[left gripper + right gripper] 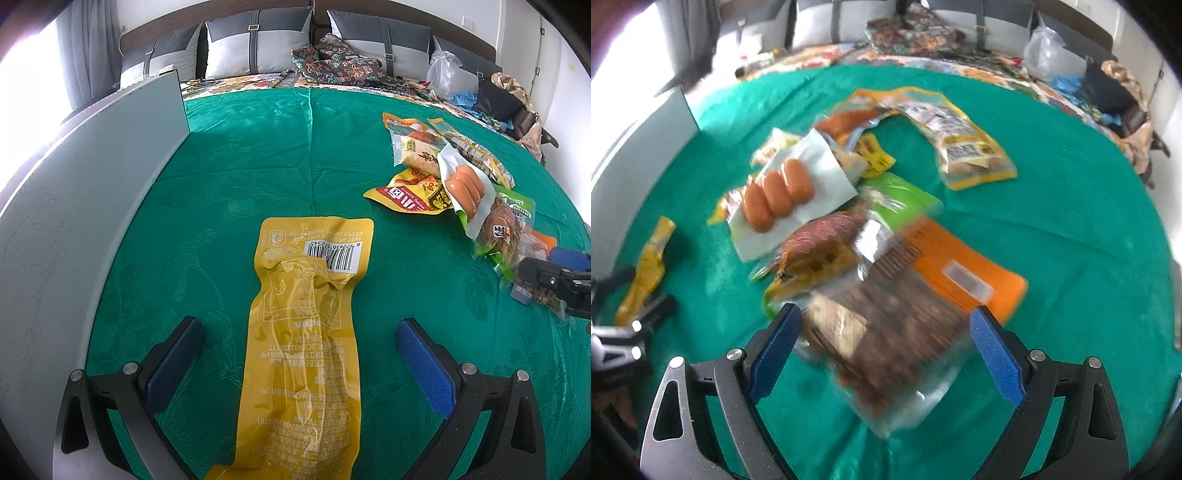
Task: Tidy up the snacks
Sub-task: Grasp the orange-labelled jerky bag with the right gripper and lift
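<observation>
On the green cloth (258, 155), the barcoded yellow packet (306, 332) lies between the wide-open left gripper (300, 345), while the right gripper (886, 332) spreads over a clear brown-snack bag (886, 343).

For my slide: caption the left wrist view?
Open left gripper straddles a long yellow vacuum-sealed snack pouch on green cloth.
</observation>
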{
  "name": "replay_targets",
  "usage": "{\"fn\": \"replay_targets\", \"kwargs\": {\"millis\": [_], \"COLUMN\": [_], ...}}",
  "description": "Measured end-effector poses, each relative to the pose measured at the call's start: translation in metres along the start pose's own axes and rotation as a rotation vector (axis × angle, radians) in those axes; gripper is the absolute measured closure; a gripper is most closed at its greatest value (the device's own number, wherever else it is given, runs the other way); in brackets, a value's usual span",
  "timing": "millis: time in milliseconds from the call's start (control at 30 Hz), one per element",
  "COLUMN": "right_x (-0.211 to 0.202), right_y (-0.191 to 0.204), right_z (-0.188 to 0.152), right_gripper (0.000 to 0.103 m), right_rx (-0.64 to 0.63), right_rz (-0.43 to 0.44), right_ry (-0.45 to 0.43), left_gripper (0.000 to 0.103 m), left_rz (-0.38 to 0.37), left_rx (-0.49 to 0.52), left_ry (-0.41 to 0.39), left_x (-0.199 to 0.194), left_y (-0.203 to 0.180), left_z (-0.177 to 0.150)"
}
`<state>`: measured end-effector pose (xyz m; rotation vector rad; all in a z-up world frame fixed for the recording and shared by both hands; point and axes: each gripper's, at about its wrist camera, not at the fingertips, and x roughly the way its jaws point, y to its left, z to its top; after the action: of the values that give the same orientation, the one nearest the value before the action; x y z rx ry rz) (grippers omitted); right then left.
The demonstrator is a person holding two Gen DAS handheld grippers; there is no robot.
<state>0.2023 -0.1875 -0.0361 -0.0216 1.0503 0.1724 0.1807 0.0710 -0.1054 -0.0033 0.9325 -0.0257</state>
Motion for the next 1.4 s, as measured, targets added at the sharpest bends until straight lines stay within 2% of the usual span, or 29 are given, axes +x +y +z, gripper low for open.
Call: {"fn": "replay_targets", "kwargs": {"millis": [67, 133, 167, 200, 233, 300, 400, 467, 533, 567, 633, 700, 833, 967, 1100, 1233, 1400], "right_x": [0.002, -0.001, -0.001, -0.002, -0.004, -0.014, -0.034, -0.03, -0.019, -0.012, -0.001, 0.012, 0.031, 0.039, 0.048, 0.065, 0.065], "right_y": [-0.009, -0.006, -0.003, -0.008, -0.018, -0.032, -0.054, -0.066, -0.069, -0.068, -0.061, -0.046, -0.02, -0.016, -0.015, 0.002, 0.015], "right_z": [-0.005, -0.012, -0.022, -0.028, -0.033, -0.037, -0.037, -0.036, -0.034, -0.031, -0.023, -0.004, 0.023, 0.038, 0.047, 0.056, 0.049], "right_gripper": [0.01, 0.01, 0.011, 0.011, 0.012, 0.012, 0.01, 0.01, 0.01, 0.01, 0.01, 0.01, 0.01, 0.009, 0.008, 0.005, 0.005], "right_rx": [0.018, -0.099, -0.223, -0.261, -0.261, -0.249, -0.081, 0.141, 0.282, 0.353, 0.398, 0.372, 0.317, 0.388, 0.388, 0.302, 0.194], "right_rz": [0.045, 0.074, 0.061, 0.081, 0.087, 0.06, 0.112, 0.15, 0.161, 0.156, 0.125, 0.041, -0.03, -0.023, -0.077, -0.166, -0.138], "right_ry": [0.011, 0.055, 0.107, 0.146, 0.183, 0.18, 0.123, 0.18, 0.227, 0.227, 0.222, 0.205, 0.191, 0.197, 0.178, 0.21, 0.092], "left_gripper": [0.0, 0.0, 0.0, 0.0, 0.0, 0.0, 0.0, 0.0, 0.0, 0.0, 0.0, 0.0, 0.0, 0.0, 0.0, 0.0, 0.0], "left_rz": [0.0, 0.0, 0.0, 0.0, 0.0, 0.0, 0.001, 0.0, 0.0, 0.0, 0.0, 0.0, 0.0, 0.0, 0.0, 0.0, 0.001], "left_rx": [0.0, 0.0, 0.0, 0.0, 0.0, 0.0, 0.0, 0.0, 0.0, 0.0, 0.0, 0.0, 0.0, 0.0, 0.0, 0.0, 0.0], "left_ry": [0.0, 0.0, 0.0, 0.0, 0.0, 0.0, 0.0, 0.0, 0.0, 0.0, 0.0, 0.0, 0.0, 0.0, 0.0, 0.0, 0.0], "left_x": [0.0, 0.0, 0.0, 0.0, 0.001, 0.001, 0.002, 0.001, 0.001, 0.001, 0.001, 0.001, 0.001, 0.001, 0.002, 0.002, 0.002], "left_y": [0.0, 0.0, 0.0, -0.001, 0.0, 0.0, 0.0, 0.0, 0.0, 0.0, 0.0, 0.0, 0.0, 0.0, 0.0, 0.0, 0.0], "left_z": [0.0, 0.0, 0.0, 0.001, 0.0, -0.001, -0.001, -0.001, -0.001, -0.001, -0.001, -0.001, -0.001, -0.001, -0.001, -0.001, -0.001]}}
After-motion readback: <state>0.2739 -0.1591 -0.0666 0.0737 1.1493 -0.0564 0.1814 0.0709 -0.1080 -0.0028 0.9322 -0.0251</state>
